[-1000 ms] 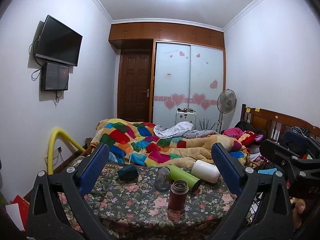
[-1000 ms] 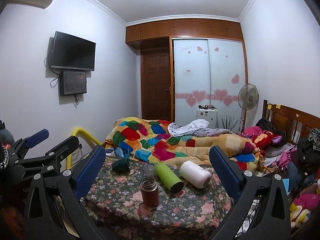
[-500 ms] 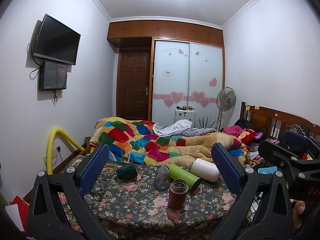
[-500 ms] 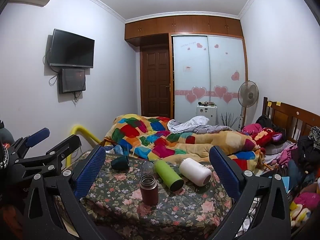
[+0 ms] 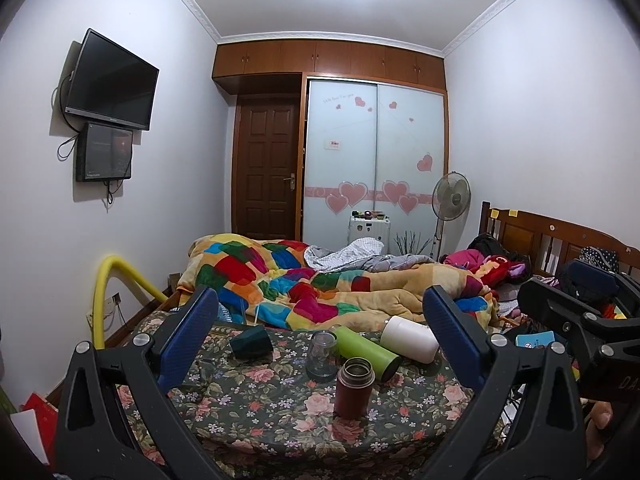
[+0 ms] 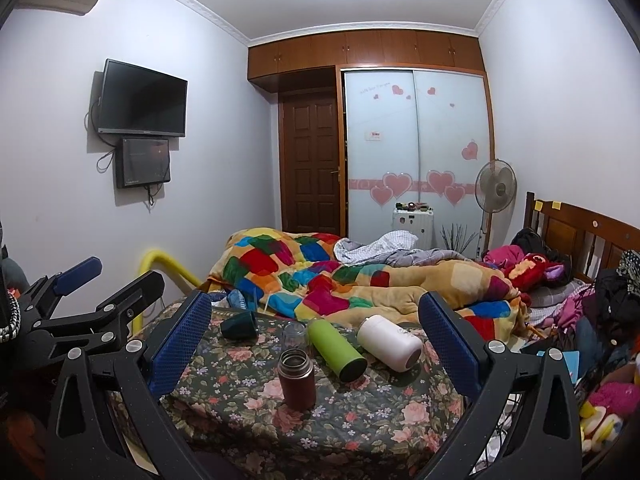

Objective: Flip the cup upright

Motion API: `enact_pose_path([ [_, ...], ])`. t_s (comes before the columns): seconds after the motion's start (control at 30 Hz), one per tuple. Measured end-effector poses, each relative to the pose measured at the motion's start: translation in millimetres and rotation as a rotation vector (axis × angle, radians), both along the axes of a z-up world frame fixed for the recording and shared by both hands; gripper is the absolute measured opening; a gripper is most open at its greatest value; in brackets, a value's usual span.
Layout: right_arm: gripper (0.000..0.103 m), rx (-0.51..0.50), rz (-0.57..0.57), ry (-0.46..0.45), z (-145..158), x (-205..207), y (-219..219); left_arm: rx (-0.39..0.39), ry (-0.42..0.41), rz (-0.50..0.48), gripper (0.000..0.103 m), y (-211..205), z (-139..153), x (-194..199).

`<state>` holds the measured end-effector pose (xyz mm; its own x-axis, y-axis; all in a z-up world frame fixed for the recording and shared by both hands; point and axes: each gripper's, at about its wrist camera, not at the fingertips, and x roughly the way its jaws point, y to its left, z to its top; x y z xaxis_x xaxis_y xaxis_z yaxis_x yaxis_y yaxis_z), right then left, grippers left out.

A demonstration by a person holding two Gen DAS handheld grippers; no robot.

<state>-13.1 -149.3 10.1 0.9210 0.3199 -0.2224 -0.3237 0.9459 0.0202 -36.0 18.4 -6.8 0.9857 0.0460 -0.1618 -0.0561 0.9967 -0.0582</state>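
A floral-clothed table [image 5: 256, 404] [image 6: 372, 412] holds several cups. A brown flask [image 5: 354, 387] [image 6: 296, 380] stands upright at the front. A clear glass [image 5: 321, 356] [image 6: 294, 335] stands mouth-down behind it. A green bottle [image 5: 366, 352] [image 6: 336, 349], a white bottle [image 5: 409, 338] [image 6: 389, 342] and a dark green cup [image 5: 251, 342] [image 6: 239, 326] lie on their sides. My left gripper [image 5: 320, 338] and my right gripper [image 6: 316, 340] are both open and empty, held back from the table's near edge.
A bed with a colourful patchwork quilt [image 5: 320, 284] lies right behind the table. A yellow padded rail [image 5: 116, 276] stands at the left. Clothes and toys pile at the right by the wooden headboard [image 6: 580, 228]. A standing fan [image 5: 450, 200] is at the back.
Both views have tilted slightly, so the table and cups sit a little lower in frame. The cups have not moved and both grippers stay open.
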Motion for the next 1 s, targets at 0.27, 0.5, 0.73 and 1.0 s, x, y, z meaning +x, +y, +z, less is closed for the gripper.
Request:
enact_pose_path([
  [0.27,0.103,-0.001,-0.001,-0.001,0.1,0.1,-0.2,0.001,0.0,0.001,0.103,-0.4,0.4,0.4],
  [0.5,0.103,0.0,-0.001,-0.003,0.6,-0.3,-0.5,0.001,0.0,0.0,0.103,-0.7,0.6,0.6],
  [0.73,0.103,0.002,-0.002,-0.003,1.2,0.9,-0.6,-0.002,0.0,-0.008,0.103,0.3,0.1,2.7],
  [1.0,0.103,0.002,-0.004,-0.003,2.5,1.7,-1.0,-0.008,0.01,-0.013,0.103,3.1,0.0,5.6],
])
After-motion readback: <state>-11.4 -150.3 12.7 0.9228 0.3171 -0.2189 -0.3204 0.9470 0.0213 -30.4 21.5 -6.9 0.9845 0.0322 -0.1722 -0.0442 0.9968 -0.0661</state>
